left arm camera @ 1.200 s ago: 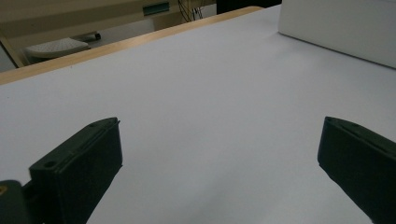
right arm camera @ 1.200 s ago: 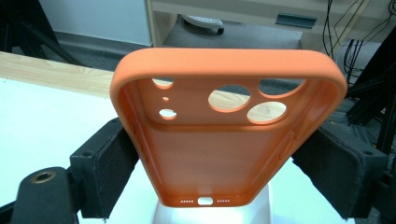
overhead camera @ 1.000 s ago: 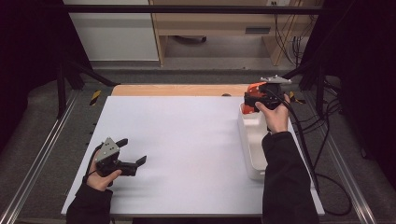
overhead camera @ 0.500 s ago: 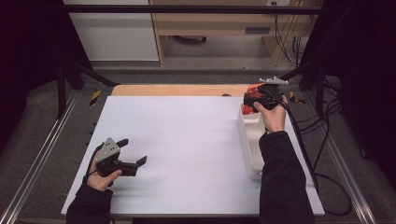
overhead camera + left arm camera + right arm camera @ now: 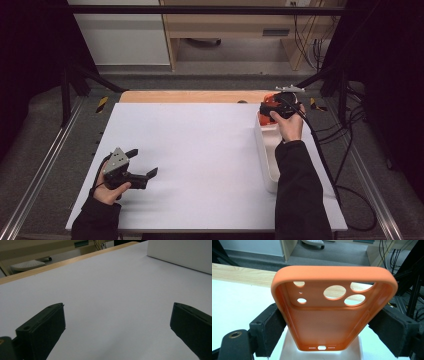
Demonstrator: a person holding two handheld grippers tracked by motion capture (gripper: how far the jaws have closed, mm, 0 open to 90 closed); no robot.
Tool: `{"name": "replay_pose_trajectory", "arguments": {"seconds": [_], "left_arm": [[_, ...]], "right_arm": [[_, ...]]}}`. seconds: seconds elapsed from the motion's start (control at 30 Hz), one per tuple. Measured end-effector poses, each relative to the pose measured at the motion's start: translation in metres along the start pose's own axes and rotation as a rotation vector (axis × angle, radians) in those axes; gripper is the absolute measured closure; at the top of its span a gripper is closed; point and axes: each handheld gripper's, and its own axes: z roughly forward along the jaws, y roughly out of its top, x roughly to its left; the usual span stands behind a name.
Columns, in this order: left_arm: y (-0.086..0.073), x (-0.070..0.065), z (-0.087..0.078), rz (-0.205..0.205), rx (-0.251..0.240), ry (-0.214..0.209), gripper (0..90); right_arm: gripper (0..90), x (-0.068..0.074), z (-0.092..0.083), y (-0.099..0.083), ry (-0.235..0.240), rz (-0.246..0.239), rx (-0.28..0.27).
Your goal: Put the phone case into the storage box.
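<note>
orange phone case [image 5: 332, 312], silicone, camera cutouts up and inner face toward the lens in the right gripper view; clamped by its long edges between the two black jaws of the right gripper [image 5: 329, 327]. in the high view the case [image 5: 266, 102] sits at about 2 o'clock on the table, held above the far end of the white bin [image 5: 267, 150]. compared with a second ago, the right gripper [image 5: 275, 107] has crept slightly toward the far edge and the case shows less clearly against the bin; otherwise little has moved. judgement: case is lifted out of the bin and ready to be carried to the open sheet.

left gripper [image 5: 142, 167] rests at 8 o'clock, unchanged, jaws spread wide and holding nothing; its own view shows bare white table sheet [image 5: 112, 290] between the jaws, with the bin wall [image 5: 180, 255] at 1 o'clock.

surroundings: wooden table edge [image 5: 190, 96] at 12 o'clock, cables [image 5: 345, 165] trailing off at 3 o'clock. nothing lies on the sheet between the two grippers; the bin rim under the case is the one thing to clear.
</note>
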Motion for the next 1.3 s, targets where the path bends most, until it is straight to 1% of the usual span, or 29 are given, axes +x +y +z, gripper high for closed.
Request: {"name": "replay_pose_trajectory", "arguments": {"seconds": [0.27,0.37,0.7,0.8,0.9,1.13,1.3], "left_arm": [[-0.001,0.0,0.001,0.003,0.009,-0.003,0.0],[-0.001,0.0,0.001,0.003,0.009,-0.003,0.0],[-0.001,0.0,0.001,0.006,0.01,-0.004,0.0],[-0.001,0.0,0.002,0.005,0.01,-0.004,0.0],[-0.001,0.0,0.002,0.007,0.013,-0.005,0.0],[-0.001,-0.001,0.002,0.007,0.011,-0.005,0.0],[-0.001,-0.001,0.002,0.007,0.013,-0.006,0.0]], "right_arm": [[15.4,-0.001,0.011,-0.009,-0.004,0.002,0.03],[15.3,-0.002,0.014,-0.012,-0.003,0.001,0.033],[15.3,0.002,0.019,-0.015,-0.001,0.004,0.046],[15.3,0.003,0.021,-0.016,-0.007,0.012,0.051],[15.3,0.003,0.023,-0.018,-0.003,0.005,0.052],[15.3,0.002,0.026,-0.021,-0.01,0.015,0.067],[15.1,0.002,0.026,-0.021,-0.009,0.017,0.064]]}}
